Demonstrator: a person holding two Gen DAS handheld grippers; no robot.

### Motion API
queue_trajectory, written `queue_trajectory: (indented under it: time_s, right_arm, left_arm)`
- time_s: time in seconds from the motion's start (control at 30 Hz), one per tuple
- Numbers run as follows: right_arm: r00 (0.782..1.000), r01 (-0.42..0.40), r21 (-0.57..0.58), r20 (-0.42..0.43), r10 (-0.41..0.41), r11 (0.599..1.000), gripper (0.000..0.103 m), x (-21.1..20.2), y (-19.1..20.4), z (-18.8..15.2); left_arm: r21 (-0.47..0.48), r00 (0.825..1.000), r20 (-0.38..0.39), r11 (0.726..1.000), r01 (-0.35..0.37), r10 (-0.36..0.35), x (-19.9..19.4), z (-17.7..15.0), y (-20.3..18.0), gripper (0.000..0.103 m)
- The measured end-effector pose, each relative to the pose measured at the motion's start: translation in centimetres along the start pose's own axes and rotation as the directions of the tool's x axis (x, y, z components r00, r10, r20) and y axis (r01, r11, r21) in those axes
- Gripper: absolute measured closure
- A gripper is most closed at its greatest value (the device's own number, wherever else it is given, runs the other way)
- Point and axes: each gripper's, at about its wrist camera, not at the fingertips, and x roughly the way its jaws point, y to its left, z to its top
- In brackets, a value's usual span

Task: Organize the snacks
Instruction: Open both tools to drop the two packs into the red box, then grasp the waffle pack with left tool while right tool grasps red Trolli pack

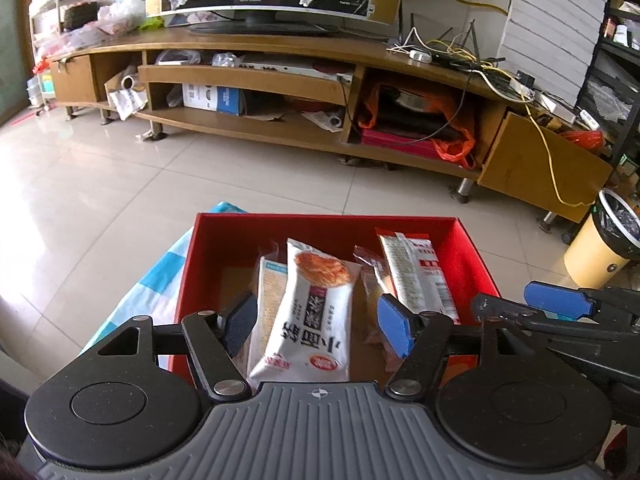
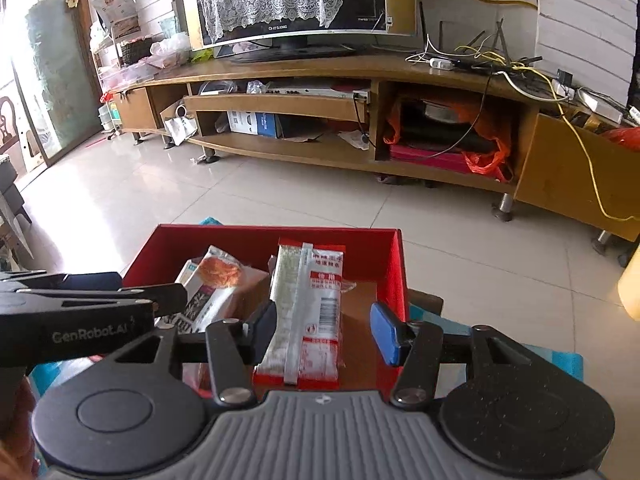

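Because the job is to tidy snacks into one place, the packets lie gathered inside the red box (image 1: 472, 248), which sits on a blue-and-white checked cloth (image 1: 160, 280) over what looks like a low counter. A white pastry packet (image 1: 308, 312) with a round biscuit printed on it rests lengthwise near the middle of the box, leaning over a paler cracker packet (image 1: 270, 292) at its left. To the right lies a red-and-white packet (image 2: 308, 312), back seam upward, and a small clear-wrapped snack (image 1: 370, 276) is tucked between the two larger ones. They lie side by side rather than heaped, which I judge is meant to keep the box orderly and leave some of its floor free.

Both claws point down into the box from its near side. The left claw (image 1: 318, 328) is spread, with the white pastry packet lying between its pads; neither pad (image 1: 394, 330) appears to press on the wrapper, so I read the packet as released and resting on its own. The right claw (image 2: 324, 330) is likewise parted over the red-and-white packet: its dark pad sits just beside the packet's left edge, perhaps brushing it, while the blue pad stands clear of the right edge, so nothing is pinched.

Beyond the box stretches a tiled floor (image 1: 120, 184), then a long wooden TV stand (image 1: 256, 44).
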Motion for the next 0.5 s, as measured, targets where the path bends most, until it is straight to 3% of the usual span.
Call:
queue_trajectory:
  time_s: [0.3, 0.5]
  right_arm:
    - [0.998, 0.039, -0.011, -0.055, -0.040, 0.999, 0.050, -3.4, -1.2, -4.1]
    - [0.992, 0.059, 0.044, -0.116, -0.053, 0.997, 0.049, -5.4, -3.4, -7.4]
  left_arm:
    - [0.041, 0.998, -0.038, 0.998, 0.048, -0.047, -1.3, -2.7, -1.2, 0.029]
    - [0.076, 0.992, -0.083, 0.992, 0.100, -0.094, -1.4, -4.9, -3.2, 0.028]
